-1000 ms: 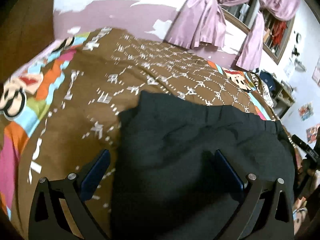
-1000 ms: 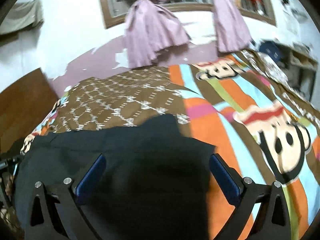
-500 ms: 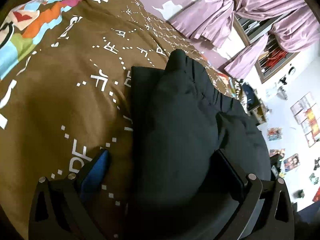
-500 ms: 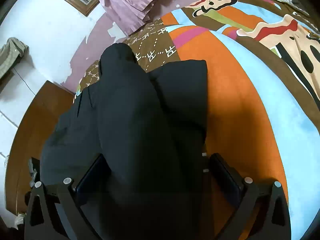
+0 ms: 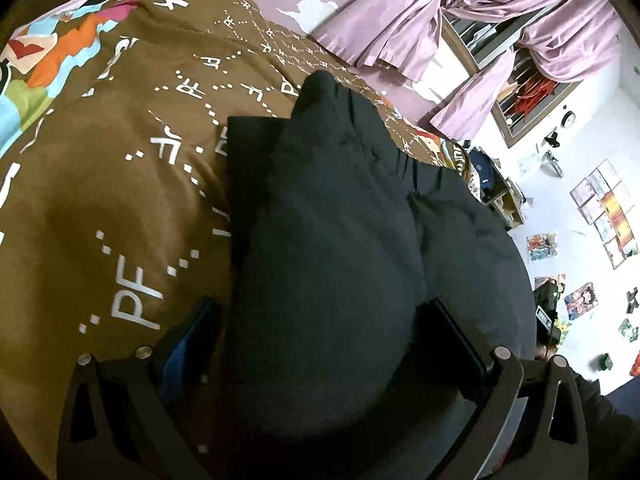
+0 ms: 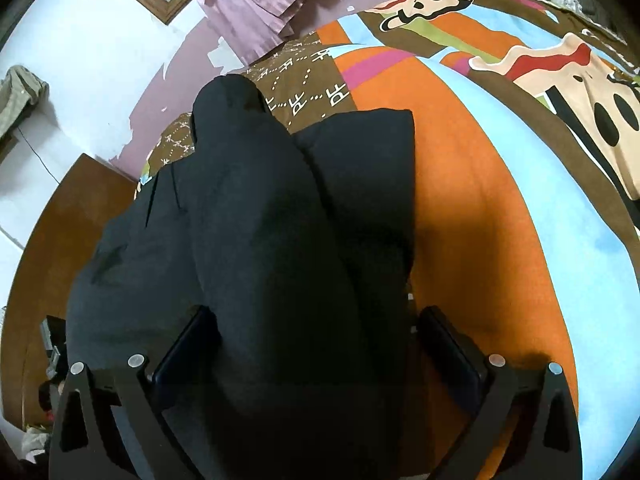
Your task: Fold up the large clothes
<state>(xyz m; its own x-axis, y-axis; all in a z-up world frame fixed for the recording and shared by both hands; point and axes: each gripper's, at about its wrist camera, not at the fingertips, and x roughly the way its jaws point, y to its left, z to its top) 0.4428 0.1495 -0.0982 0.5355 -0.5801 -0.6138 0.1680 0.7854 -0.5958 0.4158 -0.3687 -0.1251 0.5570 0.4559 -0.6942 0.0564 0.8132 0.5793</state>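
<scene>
A large black garment (image 5: 328, 240) lies on the patterned bedspread (image 5: 100, 200), with a thick fold of it bulging up between the fingers of each gripper. My left gripper (image 5: 316, 336) is low over the garment's left part, jaws wide apart and straddling the bulge. My right gripper (image 6: 316, 340) stands the same way over the garment's right part (image 6: 280, 240), with the bedspread's orange and blue area (image 6: 480, 200) to its right. Neither jaw pair is closed on the cloth. The fingertips are partly hidden by fabric.
Purple curtains (image 5: 420, 20) hang at a window behind the bed. A brown wooden headboard or panel (image 6: 52, 220) is at the left in the right wrist view. Posters and a shelf (image 5: 500, 200) line the white wall on the right.
Both grippers have dropped low and tilted down onto the garment. The cloth, flat a second ago, now bunches up in a raised fold between each pair of fingers.
</scene>
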